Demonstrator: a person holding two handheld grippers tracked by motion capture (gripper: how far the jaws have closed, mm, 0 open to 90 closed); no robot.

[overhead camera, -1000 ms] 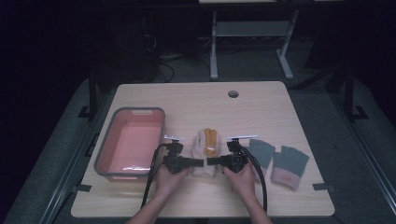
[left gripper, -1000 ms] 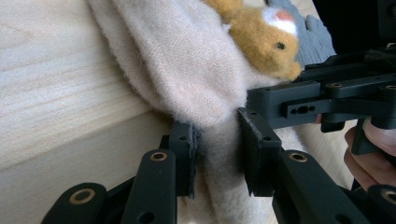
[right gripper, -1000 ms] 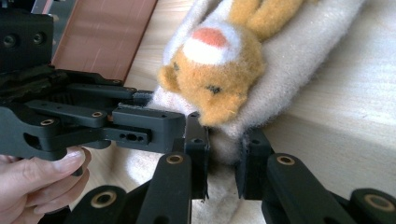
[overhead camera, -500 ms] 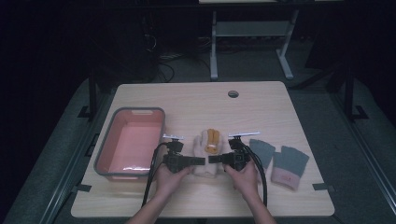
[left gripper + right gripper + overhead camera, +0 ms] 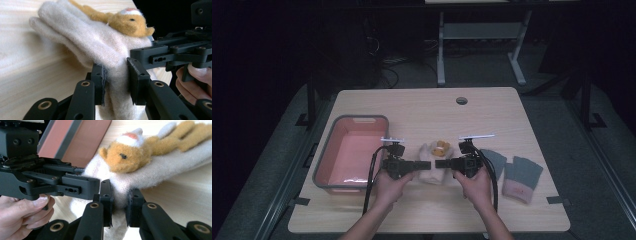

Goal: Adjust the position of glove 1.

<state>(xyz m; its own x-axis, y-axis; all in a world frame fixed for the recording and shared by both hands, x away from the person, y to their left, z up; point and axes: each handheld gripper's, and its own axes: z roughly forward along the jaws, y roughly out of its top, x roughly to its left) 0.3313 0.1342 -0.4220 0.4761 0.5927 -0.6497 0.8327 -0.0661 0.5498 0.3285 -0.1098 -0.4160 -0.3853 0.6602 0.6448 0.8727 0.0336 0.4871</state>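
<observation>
Between the two grippers, near the table's front edge, lies the cream knitted mitten with an orange felt animal on it (image 5: 435,156) — its long axis running away from the person, cuff nearest. The left gripper (image 5: 115,82) pinches the cuff's left edge and the right gripper (image 5: 119,202) its right edge — jaws pointing inward at each other, both hands level, equally near, just right of the pink plastic tub (image 5: 343,155).

Looks like a lab or studio: dark floor with loose cables (image 5: 384,67) and a white stand (image 5: 482,37) behind the pale wooden table (image 5: 492,107).
</observation>
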